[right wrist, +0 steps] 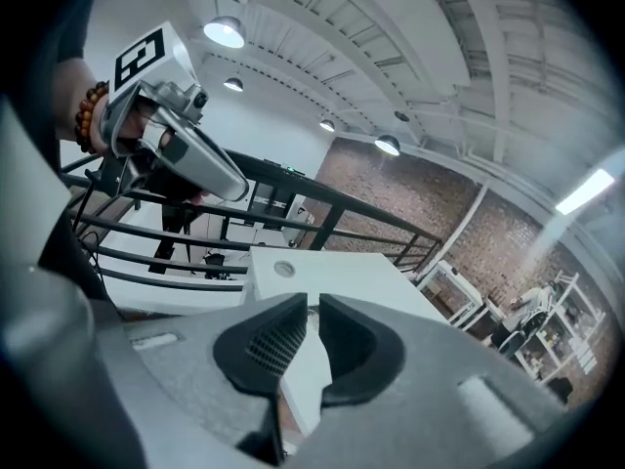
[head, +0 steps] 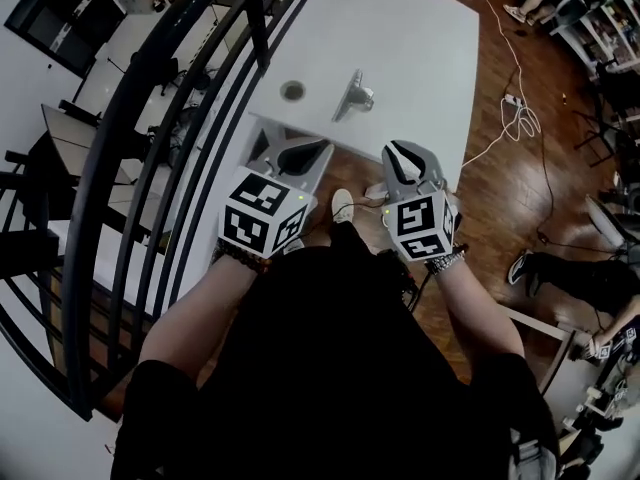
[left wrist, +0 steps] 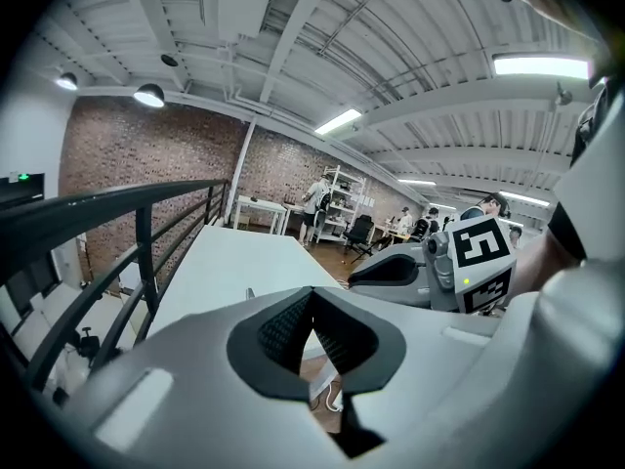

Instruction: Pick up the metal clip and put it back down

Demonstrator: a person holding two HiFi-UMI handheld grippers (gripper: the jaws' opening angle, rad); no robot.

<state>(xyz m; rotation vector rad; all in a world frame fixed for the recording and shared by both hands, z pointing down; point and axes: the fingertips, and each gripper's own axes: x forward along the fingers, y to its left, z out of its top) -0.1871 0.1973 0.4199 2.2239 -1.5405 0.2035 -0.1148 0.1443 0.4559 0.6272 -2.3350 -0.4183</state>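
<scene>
while the clip sits far on the bench, left gripper clenched empty at the near edge, right gripper slightly released, empty

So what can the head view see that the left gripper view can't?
Only the head view shows the marker cube on the left tool and the round hole in the tabletop. Only the left gripper view shows the ceiling lamps, the brick wall and the far shelves. Both show the white table, the black railing and the right tool.
</scene>
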